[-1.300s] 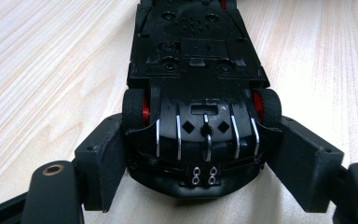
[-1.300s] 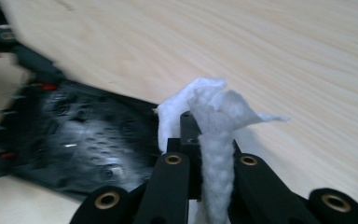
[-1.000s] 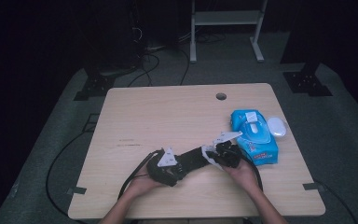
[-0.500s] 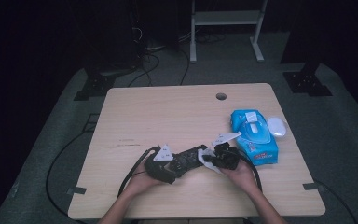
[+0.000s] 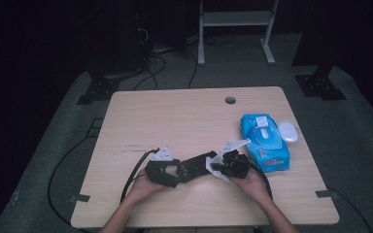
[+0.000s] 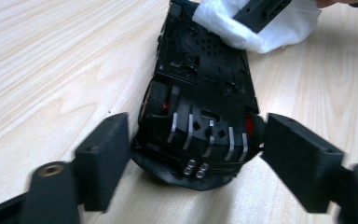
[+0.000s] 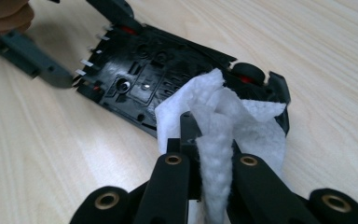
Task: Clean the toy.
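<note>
Dim room, grey carpet [image 5: 53, 145], white metal stand [image 5: 235, 19] behind.

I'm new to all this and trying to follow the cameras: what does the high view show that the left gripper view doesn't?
From the high view alone: the whole table, a blue wet-wipe pack with a white lid beside it, both hands, and floor cables. From the left gripper view alone: the black toy car's underside, with its screws and red-hubbed wheels, clamped between the left gripper's jaws. Both show the car, the white wipe and the wooden tabletop.
</note>
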{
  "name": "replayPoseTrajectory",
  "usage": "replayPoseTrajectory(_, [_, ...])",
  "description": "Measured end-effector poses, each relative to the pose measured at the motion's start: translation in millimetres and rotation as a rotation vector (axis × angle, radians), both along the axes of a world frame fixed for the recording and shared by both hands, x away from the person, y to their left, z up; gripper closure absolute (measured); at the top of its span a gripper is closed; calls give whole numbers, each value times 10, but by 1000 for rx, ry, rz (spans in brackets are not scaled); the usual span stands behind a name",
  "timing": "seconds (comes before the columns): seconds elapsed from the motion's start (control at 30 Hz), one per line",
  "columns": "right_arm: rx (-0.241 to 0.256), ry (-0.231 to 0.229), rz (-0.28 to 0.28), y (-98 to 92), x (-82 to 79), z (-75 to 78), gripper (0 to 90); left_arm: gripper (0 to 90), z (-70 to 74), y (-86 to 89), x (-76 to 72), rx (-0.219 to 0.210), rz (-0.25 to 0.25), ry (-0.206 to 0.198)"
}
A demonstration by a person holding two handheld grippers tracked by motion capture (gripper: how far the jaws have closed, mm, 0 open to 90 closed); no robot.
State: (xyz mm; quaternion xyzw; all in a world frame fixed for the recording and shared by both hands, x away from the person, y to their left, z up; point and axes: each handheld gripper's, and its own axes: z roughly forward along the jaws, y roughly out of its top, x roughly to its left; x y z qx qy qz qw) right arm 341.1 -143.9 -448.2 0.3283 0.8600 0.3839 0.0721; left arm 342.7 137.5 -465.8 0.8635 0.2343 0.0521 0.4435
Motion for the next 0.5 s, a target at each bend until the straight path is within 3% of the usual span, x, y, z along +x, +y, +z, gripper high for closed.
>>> replayPoseTrajectory(0.07, [4,7,17,-20,0,15,873,256,-4,9,15,3,20,-5])
replayPoseTrajectory(0.2, [31,25,27,-64,21,15,871,256,-35,20,67,-50,19,48])
replayPoseTrajectory(0.33, [36,5,44,-74,27,40,872,255,-29,7,109,-78,25,72])
replayPoseTrajectory(0.5, [40,29,71,-115,3,24,871,253,-54,-6,136,-70,52,82])
